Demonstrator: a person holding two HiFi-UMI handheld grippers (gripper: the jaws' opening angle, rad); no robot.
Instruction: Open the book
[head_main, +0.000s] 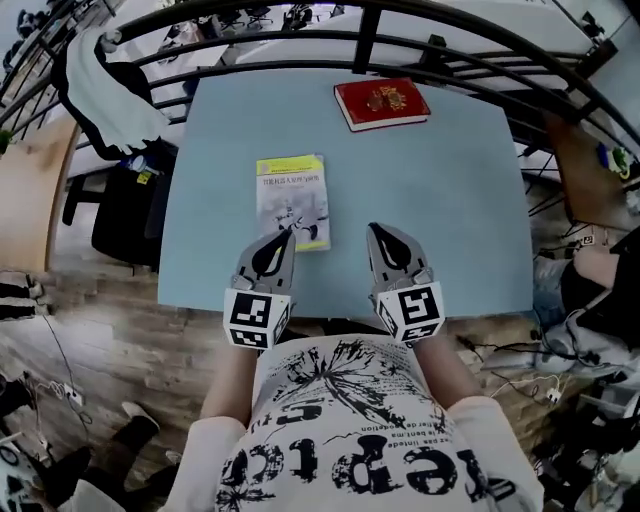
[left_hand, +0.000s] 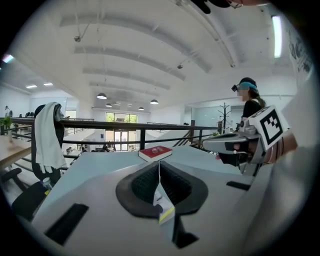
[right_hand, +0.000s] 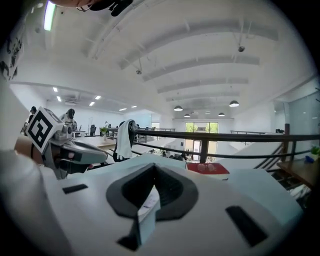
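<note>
On the light-blue table (head_main: 450, 200) a thin booklet (head_main: 292, 200) with a yellow-green top band lies closed, left of centre. A closed red book (head_main: 382, 103) lies at the far edge, also seen in the left gripper view (left_hand: 156, 151) and the right gripper view (right_hand: 207, 168). My left gripper (head_main: 280, 240) is shut and empty, its tip over the booklet's near edge. In its own view (left_hand: 159, 165) part of the booklet (left_hand: 162, 202) shows below the closed jaws. My right gripper (head_main: 375, 235) hovers just right of the booklet, jaws together and empty (right_hand: 153, 167).
A black railing (head_main: 360, 40) runs behind the table's far edge. A chair draped with a white garment (head_main: 110, 90) stands far left, a black chair (head_main: 125, 200) beside the table's left edge. Cables lie on the floor at right. A person (left_hand: 250, 102) stands far off.
</note>
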